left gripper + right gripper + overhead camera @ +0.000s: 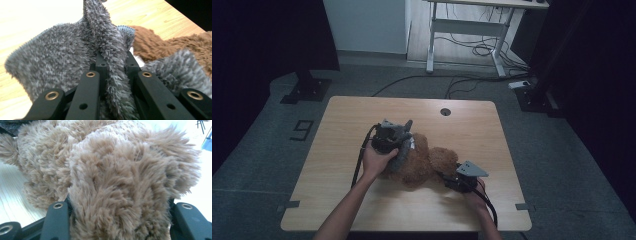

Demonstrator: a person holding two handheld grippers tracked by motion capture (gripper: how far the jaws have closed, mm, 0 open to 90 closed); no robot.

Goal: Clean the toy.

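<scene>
Fingers of the left gripper are drawn close together on a raised fold of the grey fuzzy cloth, which drapes over the upper end of the brown plush bear lying near the middle of the worktop. Beside the bear's lower end, the right gripper has its fingers spread wide around a thick furry limb of the bear, the fur pressed against both fingers, so it grips that limb.
</scene>
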